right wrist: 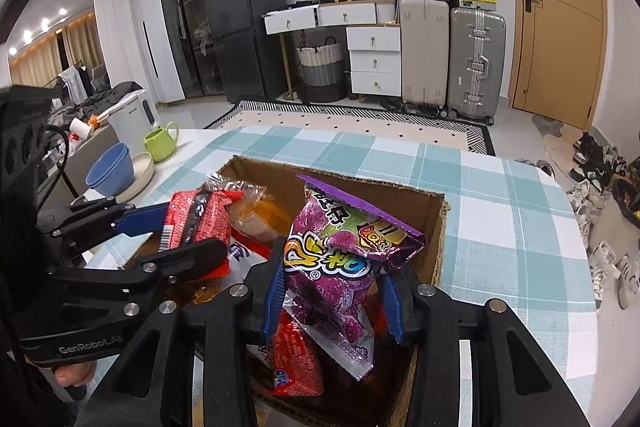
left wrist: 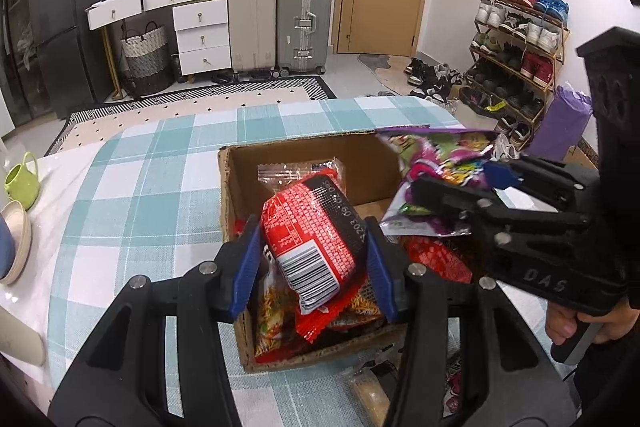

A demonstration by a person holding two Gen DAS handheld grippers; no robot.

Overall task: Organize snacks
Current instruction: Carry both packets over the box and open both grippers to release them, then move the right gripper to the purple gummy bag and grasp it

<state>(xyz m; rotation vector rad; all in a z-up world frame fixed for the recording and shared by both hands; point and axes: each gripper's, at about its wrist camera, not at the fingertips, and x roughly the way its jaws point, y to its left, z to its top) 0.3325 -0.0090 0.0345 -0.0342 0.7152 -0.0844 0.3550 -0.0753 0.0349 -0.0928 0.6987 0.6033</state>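
Note:
An open cardboard box (left wrist: pixel 232 195) (right wrist: pixel 434 227) sits on the checked tablecloth with several snack packets inside. My left gripper (left wrist: pixel 314 267) is shut on a red and black snack packet (left wrist: pixel 312 231) with a barcode, held over the box's near left part. My right gripper (right wrist: pixel 332 291) is shut on a purple candy bag (right wrist: pixel 340 255), held over the box's right side. In the left wrist view the right gripper (left wrist: pixel 456 183) reaches in from the right with the purple candy bag (left wrist: pixel 436 155). In the right wrist view the left gripper (right wrist: pixel 176 235) carries the red and black packet (right wrist: pixel 196 219).
A green mug (right wrist: pixel 160 141), blue bowls (right wrist: pixel 112 169) and a cream plate (right wrist: pixel 140 171) stand at the table's left edge. More packets (left wrist: pixel 372 387) lie on the cloth in front of the box. A person's hand (left wrist: pixel 568 323) grips the right tool's handle. Suitcases, drawers and a shoe rack stand beyond.

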